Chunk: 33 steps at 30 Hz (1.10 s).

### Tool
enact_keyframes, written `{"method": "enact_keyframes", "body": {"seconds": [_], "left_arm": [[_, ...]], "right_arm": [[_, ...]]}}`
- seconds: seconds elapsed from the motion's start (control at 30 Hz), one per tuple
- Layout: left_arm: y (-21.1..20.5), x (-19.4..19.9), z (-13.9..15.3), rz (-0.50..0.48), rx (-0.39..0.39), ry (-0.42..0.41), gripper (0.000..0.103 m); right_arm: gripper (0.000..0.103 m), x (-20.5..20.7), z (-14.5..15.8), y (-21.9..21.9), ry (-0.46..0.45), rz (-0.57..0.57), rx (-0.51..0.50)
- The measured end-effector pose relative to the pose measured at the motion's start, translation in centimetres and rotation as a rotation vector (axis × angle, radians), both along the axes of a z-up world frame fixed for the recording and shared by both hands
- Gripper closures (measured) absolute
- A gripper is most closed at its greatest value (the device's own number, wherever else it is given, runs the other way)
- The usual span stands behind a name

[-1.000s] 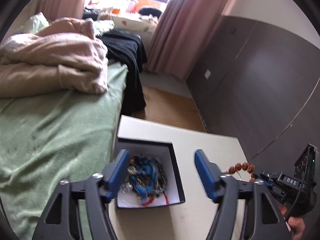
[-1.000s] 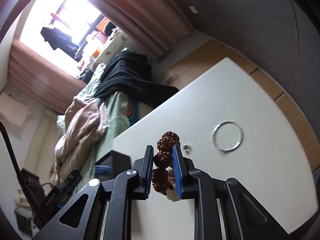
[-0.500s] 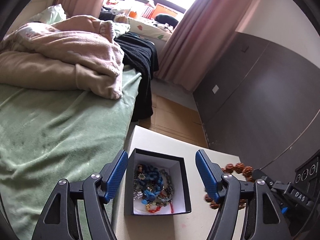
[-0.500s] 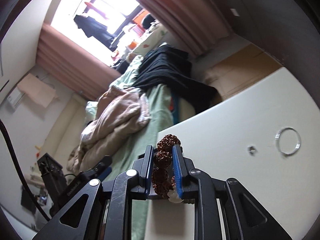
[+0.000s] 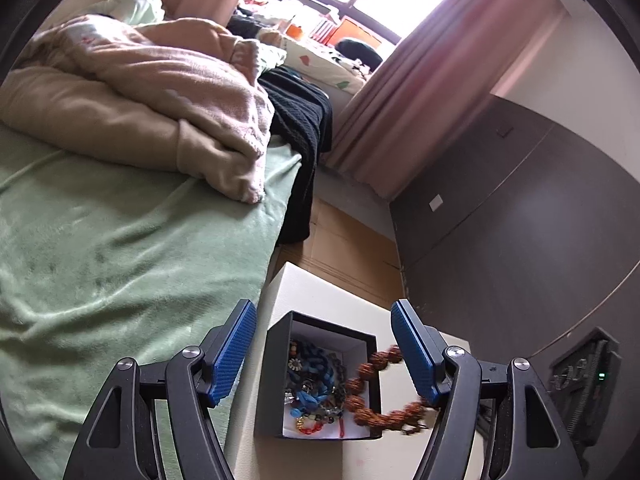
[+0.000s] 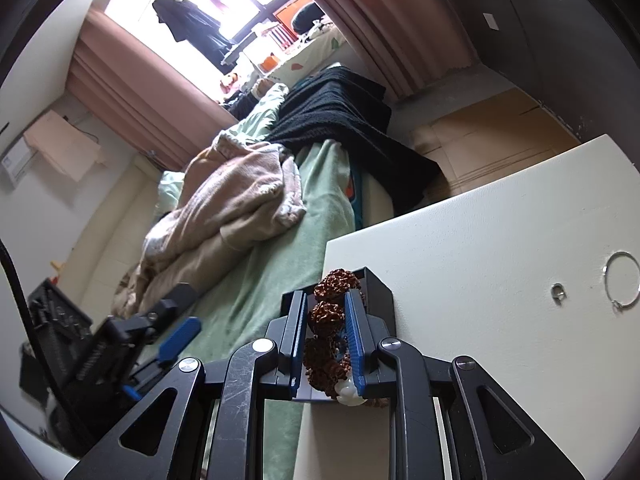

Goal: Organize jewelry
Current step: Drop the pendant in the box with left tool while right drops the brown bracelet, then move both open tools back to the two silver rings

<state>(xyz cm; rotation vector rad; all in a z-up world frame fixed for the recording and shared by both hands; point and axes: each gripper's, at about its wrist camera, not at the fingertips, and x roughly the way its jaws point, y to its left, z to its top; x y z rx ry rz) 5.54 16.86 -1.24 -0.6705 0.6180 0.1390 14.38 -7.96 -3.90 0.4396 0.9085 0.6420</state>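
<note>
Now the right gripper [image 6: 327, 330] is clamped on the brown bead bracelet [image 6: 325, 316], beads wedged between its jaws over the black box [image 5: 276, 368]; left gripper [image 5: 324, 350] gapes wide, empty.

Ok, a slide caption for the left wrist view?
Open left gripper frames the jewelry box while a brown bead bracelet hangs over its rim.

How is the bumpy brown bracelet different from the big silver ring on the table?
The brown bead bracelet is chunky and rough; the silver hoop is a thin, smooth wire. The bracelet is pinched in the right gripper over the box; the hoop lies loose on the table. Both are round loops.
</note>
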Motion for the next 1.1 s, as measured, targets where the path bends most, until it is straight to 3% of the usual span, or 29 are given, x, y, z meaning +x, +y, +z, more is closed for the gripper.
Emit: {"method": "enact_keyframes", "body": {"seconds": [0.17, 0.37, 0.63, 0.93, 1.1], "left_arm": [[0.5, -0.2, 0.1, 0.017, 0.004, 0.004, 0.032], [0.4, 0.3, -0.3, 0.014, -0.001, 0.017, 0.032], [-0.4, 0.8, -0.5, 0.003, 0.009, 0.024, 0.032], [-0.6, 1.0, -0.7, -0.005, 0.016, 0.037, 0.032], [-2.4, 1.8, -0.9, -0.064, 0.039, 0.055, 0.032]], "right_arm": [[0.081, 0.5, -0.8, 2.5, 0.044, 0.070, 0.028], [0.080, 0.4, -0.8, 1.6, 0.050, 0.068, 0.056], [0.080, 1.1, -1.8, -1.2, 0.093, -0.012, 0.006], [0.080, 0.6, -3.0, -1.0, 0.085, -0.085, -0.183], [0.080, 0.8, -2.9, -4.2, 0.109, -0.148, -0.190]]}}
